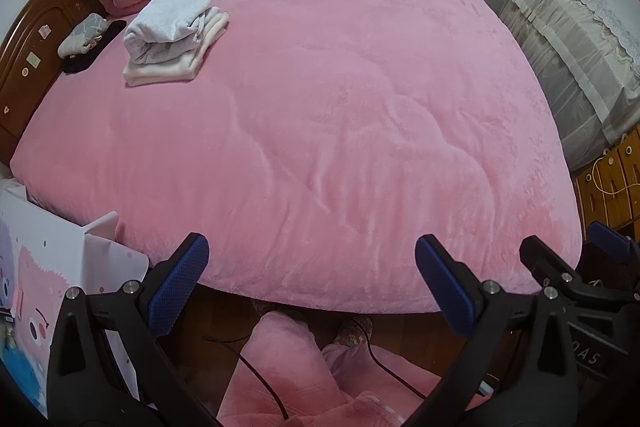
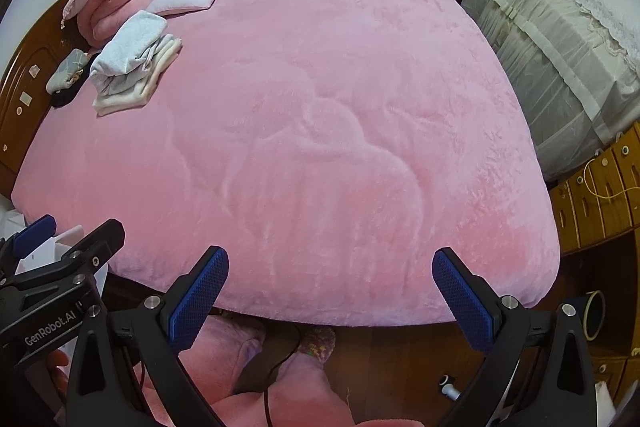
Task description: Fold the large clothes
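Across both wrist views spreads a wide pink bed cover [image 1: 340, 107], bare except near the headboard, where a folded stack of pale clothes [image 1: 172, 35] rests, well apart from both tools. At the near edge, the left gripper [image 1: 312, 283] and right gripper [image 2: 330, 291] hover side by side, jaws spread wide, holding nothing. Judged from this, a fold looks finished; the next step needs 1 fresh garment, laid flat on the open middle.
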{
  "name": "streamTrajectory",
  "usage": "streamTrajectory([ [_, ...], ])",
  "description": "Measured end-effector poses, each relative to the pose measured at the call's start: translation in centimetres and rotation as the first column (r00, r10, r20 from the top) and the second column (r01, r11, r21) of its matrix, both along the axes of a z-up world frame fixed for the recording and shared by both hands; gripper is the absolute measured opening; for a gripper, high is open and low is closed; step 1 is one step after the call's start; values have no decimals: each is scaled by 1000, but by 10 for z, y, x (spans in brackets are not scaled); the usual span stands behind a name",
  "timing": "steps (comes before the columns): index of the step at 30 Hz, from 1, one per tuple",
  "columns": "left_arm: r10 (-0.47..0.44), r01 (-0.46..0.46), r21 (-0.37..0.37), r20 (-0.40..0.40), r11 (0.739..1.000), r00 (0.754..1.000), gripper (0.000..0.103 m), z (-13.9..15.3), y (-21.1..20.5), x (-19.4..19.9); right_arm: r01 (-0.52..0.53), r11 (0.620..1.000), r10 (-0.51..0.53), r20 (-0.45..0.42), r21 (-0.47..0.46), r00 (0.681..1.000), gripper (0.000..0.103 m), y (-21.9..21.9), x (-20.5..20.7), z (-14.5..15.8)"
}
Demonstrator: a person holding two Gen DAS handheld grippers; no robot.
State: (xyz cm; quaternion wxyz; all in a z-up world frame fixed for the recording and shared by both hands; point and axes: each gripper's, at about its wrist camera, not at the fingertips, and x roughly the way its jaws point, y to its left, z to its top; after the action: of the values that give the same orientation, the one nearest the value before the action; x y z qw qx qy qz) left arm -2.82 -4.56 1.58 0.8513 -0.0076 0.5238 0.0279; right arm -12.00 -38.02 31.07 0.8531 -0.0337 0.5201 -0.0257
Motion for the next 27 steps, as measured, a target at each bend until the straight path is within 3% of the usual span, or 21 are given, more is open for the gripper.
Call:
streamTrajectory([
  [11, 16, -16, 15, -11, 1000, 1000, 102, -2, -4, 4, 4, 1000, -4, -11, -12, 1000, 103, 15, -7, 1],
  [27, 5, -4, 16, -14, 1000, 1000, 102, -9, 0, 5, 7, 1000, -7, -19, -9, 1000, 103, 2, -5, 13],
])
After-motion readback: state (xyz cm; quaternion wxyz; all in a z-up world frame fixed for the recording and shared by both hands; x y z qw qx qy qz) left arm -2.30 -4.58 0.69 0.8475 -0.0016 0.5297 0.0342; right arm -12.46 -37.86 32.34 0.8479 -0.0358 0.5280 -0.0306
